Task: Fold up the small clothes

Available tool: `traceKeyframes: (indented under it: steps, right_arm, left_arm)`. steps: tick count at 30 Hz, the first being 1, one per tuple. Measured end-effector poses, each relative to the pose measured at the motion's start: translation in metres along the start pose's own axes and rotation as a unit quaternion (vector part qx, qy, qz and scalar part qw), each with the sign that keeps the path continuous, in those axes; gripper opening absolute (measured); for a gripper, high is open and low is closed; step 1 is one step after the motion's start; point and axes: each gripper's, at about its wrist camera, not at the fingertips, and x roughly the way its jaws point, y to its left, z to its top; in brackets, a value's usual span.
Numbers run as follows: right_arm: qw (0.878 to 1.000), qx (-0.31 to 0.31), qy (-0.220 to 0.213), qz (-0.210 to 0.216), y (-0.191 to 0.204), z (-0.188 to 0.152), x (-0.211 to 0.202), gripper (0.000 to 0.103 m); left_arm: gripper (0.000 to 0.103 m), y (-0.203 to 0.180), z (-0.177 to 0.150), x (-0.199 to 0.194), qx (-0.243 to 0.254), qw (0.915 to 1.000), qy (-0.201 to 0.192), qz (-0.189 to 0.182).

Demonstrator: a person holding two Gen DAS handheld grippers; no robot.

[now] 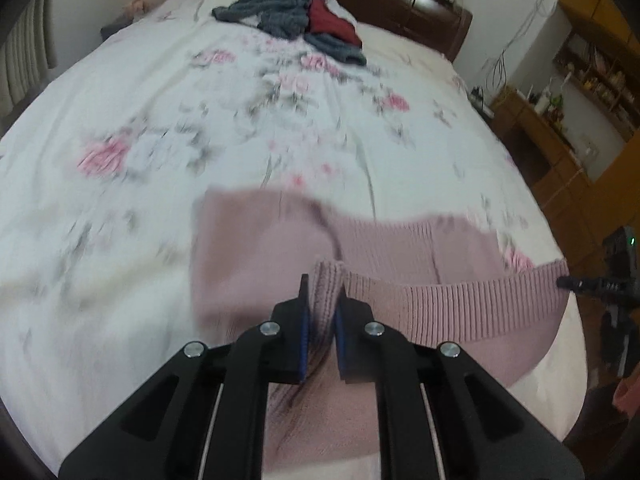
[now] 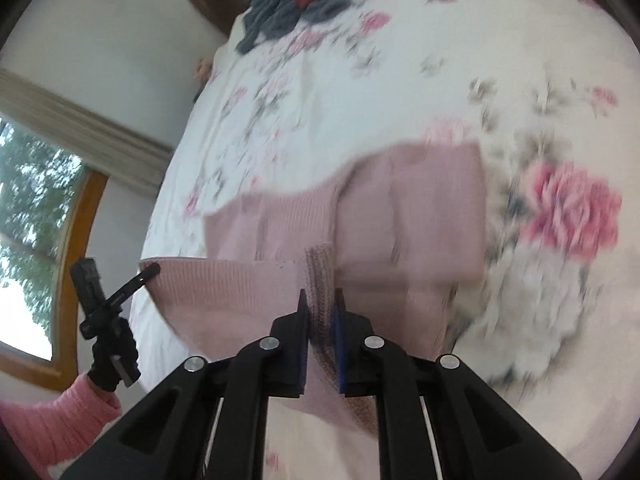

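Observation:
A pink knit sweater (image 1: 400,248) lies partly folded on the flowered bed sheet (image 1: 180,92). My left gripper (image 1: 323,284) is shut on one end of its ribbed hem, which stretches taut to the right. At the far right of that view, the right gripper (image 1: 566,282) pinches the hem's other end. In the right wrist view the same pink sweater (image 2: 408,208) hangs from my right gripper (image 2: 320,298), shut on the hem, and the left gripper (image 2: 154,269) holds the far corner at left. The lifted hem hides the sweater's lower body.
A heap of grey and dark red clothes (image 1: 296,16) lies at the head of the bed by the brown headboard (image 1: 420,4). Wooden shelves and a desk (image 1: 580,92) stand to the right. A window (image 2: 28,240) and a pink sleeve (image 2: 52,420) show at left.

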Motion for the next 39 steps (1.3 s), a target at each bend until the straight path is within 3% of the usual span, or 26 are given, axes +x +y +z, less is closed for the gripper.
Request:
traceKeyframes:
  steps: [4,9,16,18,20,22,24,28,29,33,39]
  right_arm:
    - [0.999,-0.014,-0.023,-0.030,-0.002,0.040,0.017,0.010]
    - [0.997,-0.001,-0.023,-0.069,-0.026,0.085,0.059,0.010]
    - [0.991,0.015,0.011,-0.130,-0.056,0.104,0.122,0.010]
    - [0.990,0.017,0.016,-0.142,-0.061,0.105,0.130,0.011]
    - [0.987,0.018,0.026,-0.159,-0.064,0.106,0.136,0.016]
    - [0.986,0.014,0.030,-0.164,-0.063,0.100,0.130,0.025]
    - [0.987,0.010,0.028,-0.159,-0.059,0.092,0.118,0.034]
    - [0.991,0.004,0.033,-0.133,-0.053,0.061,0.086,0.044]
    - [0.991,0.003,0.036,-0.128,-0.052,0.052,0.079,0.044]
    - [0.994,0.015,0.054,-0.098,-0.051,0.010,0.061,0.045]
    - [0.991,0.038,0.096,-0.085,-0.057,-0.041,0.067,0.045]
  left_arm:
    - [0.008,0.003,0.037,0.030,0.003,0.9997,-0.020,0.017]
    - [0.008,0.017,0.066,0.081,-0.013,0.9989,-0.011,0.045]
    - [0.009,0.030,0.066,0.147,-0.009,0.9952,0.039,0.089]
    - [0.013,0.035,0.065,0.159,-0.011,0.9930,0.052,0.105]
    - [0.016,0.041,0.064,0.164,-0.014,0.9908,0.063,0.120]
    - [0.025,0.046,0.065,0.159,-0.018,0.9892,0.063,0.132]
    - [0.044,0.053,0.067,0.142,-0.037,0.9905,0.046,0.124]
    - [0.051,0.051,0.059,0.104,-0.041,0.9926,0.031,0.110]
    - [0.058,0.044,0.052,0.094,-0.030,0.9936,0.035,0.104]
    - [0.068,0.017,0.018,0.075,0.013,0.9942,0.067,0.084]
    - [0.069,-0.010,-0.039,0.079,0.011,0.9915,0.124,0.039]
